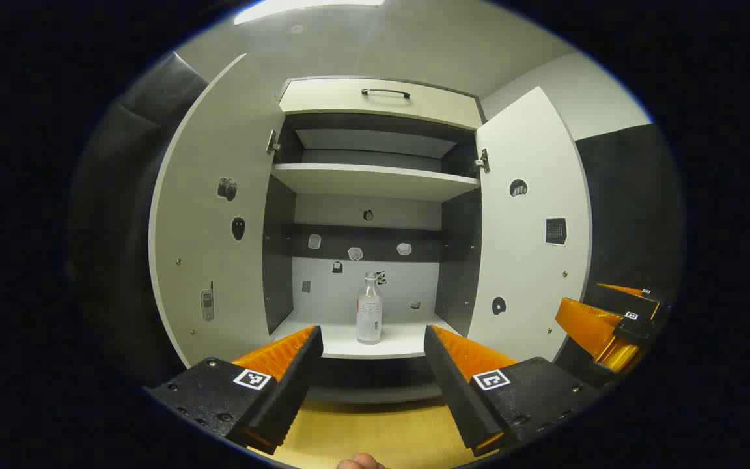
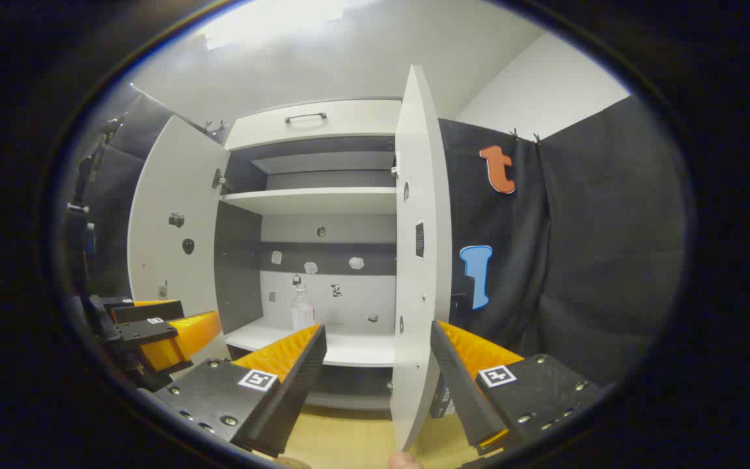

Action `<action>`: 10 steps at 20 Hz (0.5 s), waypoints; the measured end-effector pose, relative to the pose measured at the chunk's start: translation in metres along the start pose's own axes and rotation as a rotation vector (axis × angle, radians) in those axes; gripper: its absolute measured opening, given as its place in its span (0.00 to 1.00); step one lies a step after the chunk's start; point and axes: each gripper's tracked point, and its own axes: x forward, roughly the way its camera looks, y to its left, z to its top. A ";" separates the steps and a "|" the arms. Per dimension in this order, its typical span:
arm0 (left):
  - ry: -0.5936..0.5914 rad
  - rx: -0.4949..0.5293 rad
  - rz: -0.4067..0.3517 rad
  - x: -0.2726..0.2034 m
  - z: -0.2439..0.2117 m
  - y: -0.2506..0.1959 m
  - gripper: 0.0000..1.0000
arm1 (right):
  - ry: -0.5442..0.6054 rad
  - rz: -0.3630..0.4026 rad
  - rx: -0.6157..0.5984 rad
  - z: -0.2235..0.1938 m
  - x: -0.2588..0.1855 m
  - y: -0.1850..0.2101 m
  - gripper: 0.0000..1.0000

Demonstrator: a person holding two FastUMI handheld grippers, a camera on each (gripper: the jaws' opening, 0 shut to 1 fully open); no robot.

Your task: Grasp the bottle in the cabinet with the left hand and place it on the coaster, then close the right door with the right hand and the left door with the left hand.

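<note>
Bottle: I see the bottle (image 1: 369, 309) standing upright on the lower shelf (image 1: 401, 342) of the cabinet, about midway across it, with the back wall close behind.
Long axis: vertical, cap at the top, so I judge a level grip across the body from the front suits it.
Direction from fingers: in the left gripper view the bottle sits straight ahead, centred in the gap of the left gripper (image 1: 372, 365) and well apart from its tips.
Left fingers: spread wide, holding nothing.
Nearer hand: in the right gripper view the bottle (image 2: 302, 309) lies off to the left of the right gripper (image 2: 378, 365), so I take the left one as better lined up.
Right fingers: spread too, empty, with the edge of the right door (image 2: 414, 260) standing between them.
Doors: the left door (image 1: 212, 221) and the right door both swing outward from the shelf, leaving my path to the bottle open.
Coaster: I can't pick it out from here.
</note>
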 end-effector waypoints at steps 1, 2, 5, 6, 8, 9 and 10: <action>0.000 -0.003 0.001 0.000 0.000 0.000 0.96 | 0.000 0.000 -0.004 -0.001 -0.001 0.000 0.96; 0.000 -0.007 -0.001 -0.002 0.000 -0.001 0.96 | -0.001 0.003 -0.008 0.000 -0.003 0.001 0.96; 0.007 -0.015 -0.005 -0.004 -0.003 -0.005 0.96 | 0.005 0.013 -0.014 0.001 -0.006 0.002 0.94; 0.011 -0.017 -0.004 -0.004 -0.004 -0.006 0.96 | 0.004 0.014 -0.017 0.001 -0.007 0.002 0.96; 0.020 -0.020 -0.012 -0.006 -0.006 -0.010 0.96 | -0.001 0.012 -0.028 0.002 -0.009 0.002 0.96; 0.023 -0.021 -0.015 -0.006 -0.008 -0.012 0.96 | 0.000 0.014 -0.031 0.002 -0.009 0.002 0.96; 0.025 -0.022 -0.014 -0.007 -0.008 -0.012 0.96 | 0.003 0.016 -0.033 0.002 -0.010 0.003 0.96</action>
